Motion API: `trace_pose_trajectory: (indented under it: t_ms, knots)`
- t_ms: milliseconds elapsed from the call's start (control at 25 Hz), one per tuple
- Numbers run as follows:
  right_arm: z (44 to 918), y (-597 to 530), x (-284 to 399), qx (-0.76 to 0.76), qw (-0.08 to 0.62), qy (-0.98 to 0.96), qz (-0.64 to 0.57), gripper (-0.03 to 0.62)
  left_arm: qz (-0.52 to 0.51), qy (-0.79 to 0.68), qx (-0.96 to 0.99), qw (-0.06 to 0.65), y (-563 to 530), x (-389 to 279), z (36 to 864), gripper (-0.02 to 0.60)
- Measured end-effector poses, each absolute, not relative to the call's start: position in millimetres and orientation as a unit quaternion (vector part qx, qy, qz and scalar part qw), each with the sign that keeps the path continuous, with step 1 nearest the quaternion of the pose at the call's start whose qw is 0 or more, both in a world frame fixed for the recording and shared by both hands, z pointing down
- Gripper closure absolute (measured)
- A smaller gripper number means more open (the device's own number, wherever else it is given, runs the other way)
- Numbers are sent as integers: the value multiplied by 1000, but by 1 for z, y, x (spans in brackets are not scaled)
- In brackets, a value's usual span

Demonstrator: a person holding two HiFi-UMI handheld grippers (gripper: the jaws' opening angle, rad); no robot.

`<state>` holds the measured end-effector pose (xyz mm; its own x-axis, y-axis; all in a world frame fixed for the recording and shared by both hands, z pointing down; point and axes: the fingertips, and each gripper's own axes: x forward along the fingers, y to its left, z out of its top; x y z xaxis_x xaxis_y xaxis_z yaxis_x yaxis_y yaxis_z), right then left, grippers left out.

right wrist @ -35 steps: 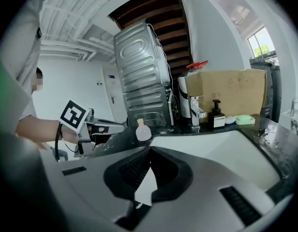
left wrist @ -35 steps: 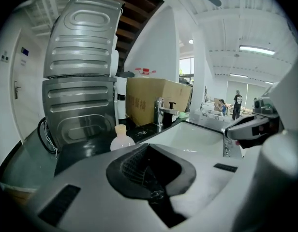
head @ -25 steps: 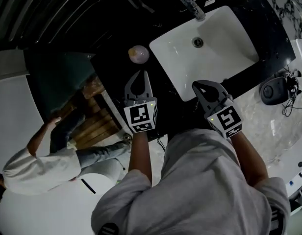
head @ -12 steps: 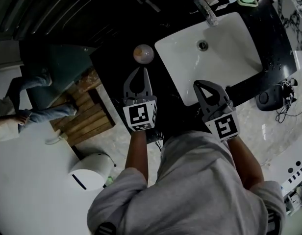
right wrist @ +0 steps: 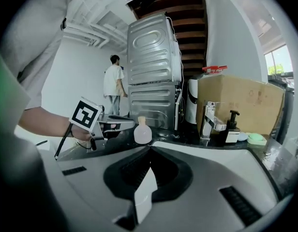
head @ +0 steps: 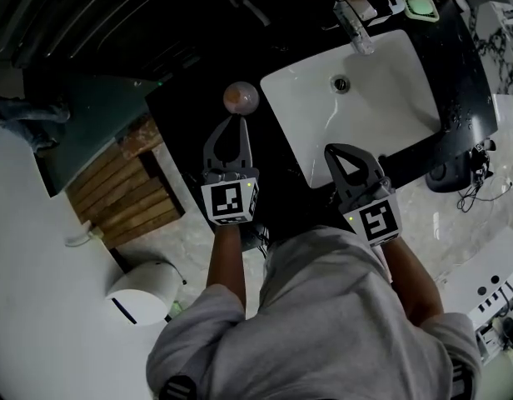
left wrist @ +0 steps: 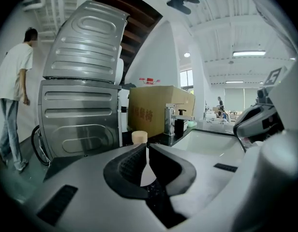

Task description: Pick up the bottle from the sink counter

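the black sink counter [head: 186, 111] was seen with a white basin [head: 381, 98] set in it. the left gripper [head: 236, 122] and right gripper [head: 334, 151] were both held closed on nothing. at twelve o'clock of the left tips, nine o'clock of the basin, a small bottle [head: 241, 97] was stood upright: round pale pinkish body, light cap.

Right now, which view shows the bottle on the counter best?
The right gripper view: the bottle stands in side profile, round body and cap both visible. The head view shows it from above as a round blob beside the sink. The left gripper view shows just its cap.
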<state>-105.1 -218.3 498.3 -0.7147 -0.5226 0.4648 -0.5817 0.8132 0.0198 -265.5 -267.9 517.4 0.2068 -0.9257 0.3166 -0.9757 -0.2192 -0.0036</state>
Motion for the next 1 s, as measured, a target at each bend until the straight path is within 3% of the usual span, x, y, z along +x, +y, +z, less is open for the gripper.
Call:
trace_pose_trajectory:
  t_ms: [320, 440, 760, 1000]
  knots:
    - [495, -219, -114, 284, 227, -929, 64, 585, 107, -620, 772, 89, -273, -274, 517, 559]
    - [494, -220, -115, 280, 222, -932, 65, 585, 108, -609, 780, 95, -277, -269, 522, 479]
    - [496, -212, -115, 273, 222, -933, 80, 585, 100, -589, 799, 69, -291, -266, 522, 385]
    - [495, -211, -113, 264, 234, -932, 84, 585, 88, -584, 804, 70, -307, -269, 522, 365]
